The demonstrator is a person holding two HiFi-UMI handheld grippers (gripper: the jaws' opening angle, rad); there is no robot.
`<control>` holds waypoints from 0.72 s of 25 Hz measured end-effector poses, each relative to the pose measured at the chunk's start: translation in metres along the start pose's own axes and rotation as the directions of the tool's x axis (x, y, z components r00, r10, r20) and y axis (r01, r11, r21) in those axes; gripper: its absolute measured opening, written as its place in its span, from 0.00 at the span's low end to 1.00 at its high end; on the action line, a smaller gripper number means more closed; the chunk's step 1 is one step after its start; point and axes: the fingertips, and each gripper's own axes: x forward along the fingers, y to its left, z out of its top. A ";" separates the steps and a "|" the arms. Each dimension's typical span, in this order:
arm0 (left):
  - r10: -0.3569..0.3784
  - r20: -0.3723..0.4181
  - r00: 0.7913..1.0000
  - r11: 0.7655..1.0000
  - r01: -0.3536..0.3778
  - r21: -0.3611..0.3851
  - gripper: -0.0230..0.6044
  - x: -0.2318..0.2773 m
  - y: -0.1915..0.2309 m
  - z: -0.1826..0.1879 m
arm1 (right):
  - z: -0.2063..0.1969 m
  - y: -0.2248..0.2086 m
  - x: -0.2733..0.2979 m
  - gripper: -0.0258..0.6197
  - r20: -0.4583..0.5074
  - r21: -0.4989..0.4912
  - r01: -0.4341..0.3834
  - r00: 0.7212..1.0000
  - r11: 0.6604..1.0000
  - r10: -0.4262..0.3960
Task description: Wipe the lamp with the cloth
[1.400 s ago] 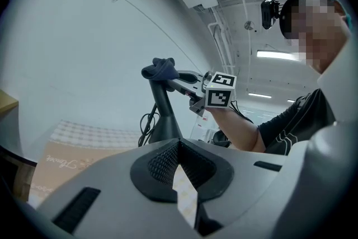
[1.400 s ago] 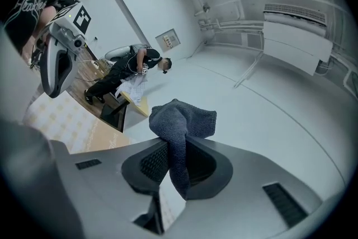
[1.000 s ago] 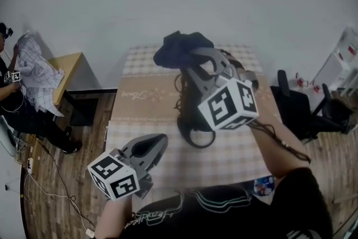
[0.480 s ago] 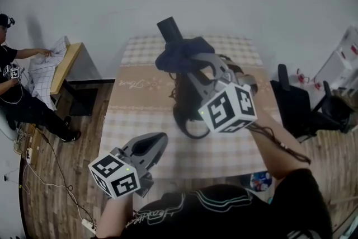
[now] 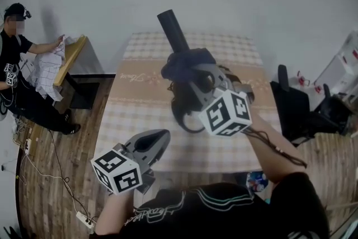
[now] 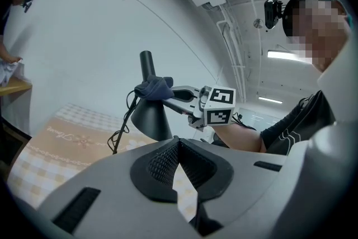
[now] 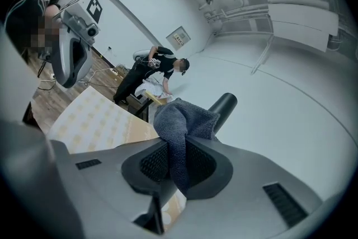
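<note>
1. Centre of the head view: right gripper [image 5: 189, 71] clenched on a dark blue cloth [image 5: 182, 62], with a fold pinched between the pads in the right gripper view [image 7: 176, 162].
2. Cloth [image 7: 180, 119] bunched against the stem of the black lamp [image 5: 173, 29], just above the shade seen in the left gripper view [image 6: 151, 116].
3. Lamp standing on the checked table [image 5: 134, 103], stem tilted toward the upper left of the frame; black cable [image 5: 180, 115] looped on the tabletop below it.
4. Lower left of the head view: left gripper [image 5: 161, 137] held over the table's near edge, well apart from the lamp.
5. Left gripper view: jaws closed on each other at the tip [image 6: 178, 155], nothing between them.
6. Far left of the head view: a second person [image 5: 15, 67] in black handling a checked sheet [image 5: 46, 73] beside a tilted wooden board [image 5: 70, 59].
</note>
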 end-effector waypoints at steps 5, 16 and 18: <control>0.032 0.010 0.999 0.999 -0.032 0.002 0.03 -0.006 -0.012 -0.005 | -0.006 0.021 -0.009 0.13 -0.006 -0.034 -0.033 0.999 0.999 0.033; 0.067 0.022 0.998 0.998 -0.067 0.008 0.03 -0.008 -0.041 -0.019 | -0.027 0.066 -0.027 0.13 -0.005 -0.026 -0.126 0.992 0.992 0.125; 0.070 0.022 0.997 0.998 -0.070 0.006 0.03 -0.009 -0.046 -0.023 | -0.030 0.075 -0.030 0.13 -0.008 -0.026 -0.141 0.990 0.990 0.141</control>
